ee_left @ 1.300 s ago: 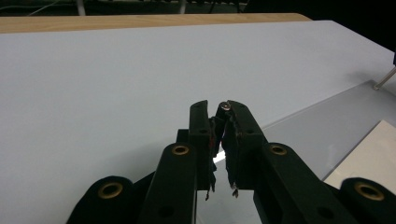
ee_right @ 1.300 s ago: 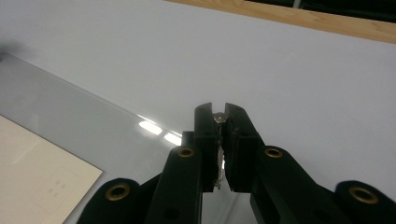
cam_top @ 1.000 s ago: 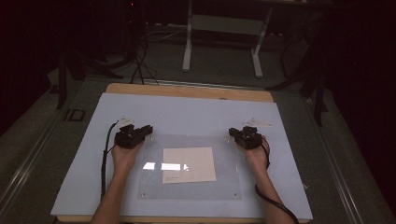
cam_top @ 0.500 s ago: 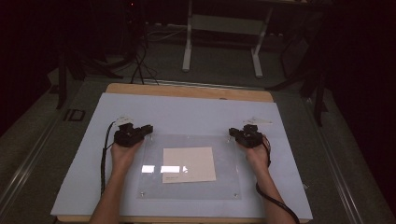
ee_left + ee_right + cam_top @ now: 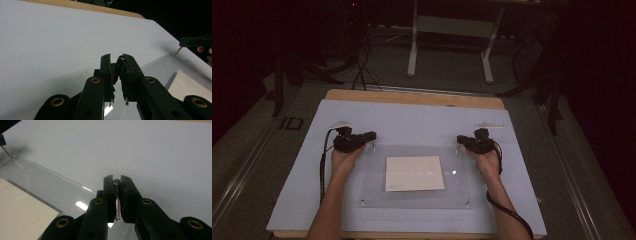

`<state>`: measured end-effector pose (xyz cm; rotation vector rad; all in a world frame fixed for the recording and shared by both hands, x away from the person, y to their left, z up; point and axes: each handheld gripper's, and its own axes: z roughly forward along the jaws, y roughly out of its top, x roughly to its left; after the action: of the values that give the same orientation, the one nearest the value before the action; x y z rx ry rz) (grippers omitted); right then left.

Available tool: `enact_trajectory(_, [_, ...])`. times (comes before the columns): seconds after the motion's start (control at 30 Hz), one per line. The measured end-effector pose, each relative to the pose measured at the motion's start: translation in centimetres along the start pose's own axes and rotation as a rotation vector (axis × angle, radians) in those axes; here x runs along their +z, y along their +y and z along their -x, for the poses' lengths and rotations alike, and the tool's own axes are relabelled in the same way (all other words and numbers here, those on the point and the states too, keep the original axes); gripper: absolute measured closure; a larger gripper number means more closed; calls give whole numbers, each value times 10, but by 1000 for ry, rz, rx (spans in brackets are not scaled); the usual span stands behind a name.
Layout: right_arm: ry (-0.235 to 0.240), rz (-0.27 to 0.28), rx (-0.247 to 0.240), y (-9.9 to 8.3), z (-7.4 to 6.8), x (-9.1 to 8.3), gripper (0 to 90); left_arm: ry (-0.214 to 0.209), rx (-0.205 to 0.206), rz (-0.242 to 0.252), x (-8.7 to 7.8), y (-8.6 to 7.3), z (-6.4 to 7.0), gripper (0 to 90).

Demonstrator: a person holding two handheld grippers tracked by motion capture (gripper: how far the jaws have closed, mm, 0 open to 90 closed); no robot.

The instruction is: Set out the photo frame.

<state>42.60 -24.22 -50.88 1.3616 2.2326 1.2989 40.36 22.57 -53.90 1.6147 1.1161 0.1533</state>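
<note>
A clear acrylic plate (image 5: pixel 372 192) lies on the pale mat, with a white paper sheet (image 5: pixel 414 173) under it. My left gripper (image 5: pixel 372 135) hovers at the plate's far left corner, shut on a thin metal pin (image 5: pixel 7 152) whose tip touches that corner. In the left gripper view the jaws (image 5: pixel 117 60) are pressed together, a bit of metal showing at their tips. My right gripper (image 5: pixel 460 139) is at the plate's far right corner, shut on a round-headed metal pin (image 5: pixel 116 181); that pin (image 5: pixel 177 51) points down at the corner.
The pale mat (image 5: pixel 422 122) covers a wooden table (image 5: pixel 412 97). Two small clear items lie on the mat at far left (image 5: pixel 340 122) and far right (image 5: pixel 488 124). Small standoffs mark the plate's near corners (image 5: pixel 467 203). Cables trail from both grippers along the forearms.
Both grippers have edged slightly toward the far side of the table. The plate and the paper lie where they were.
</note>
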Motion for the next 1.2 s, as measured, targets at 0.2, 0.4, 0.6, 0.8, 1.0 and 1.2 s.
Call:
enact_trajectory(0.2, [-23,-27,-20,6,-2,3,850,30,7,-46,3,8,2,817])
enact_trajectory(0.4, [-67,-66,-54,13,-6,3,842,31,-21,-52,6,10,0,820])
enact_trajectory(0.6, [-172,-40,-81,19,-14,-10,706,39,-45,-58,8,12,-1,822])
enact_trajectory(0.8, [-138,-16,-81,26,-21,-31,675,55,-56,-76,10,15,0,826])
enact_trajectory(1.0, [-94,-31,-141,24,-35,-44,667,62,-62,-86,12,16,0,827])
enact_trajectory(1.2, [-40,-37,-191,22,-53,-60,673,69,-73,-89,13,17,0,829])
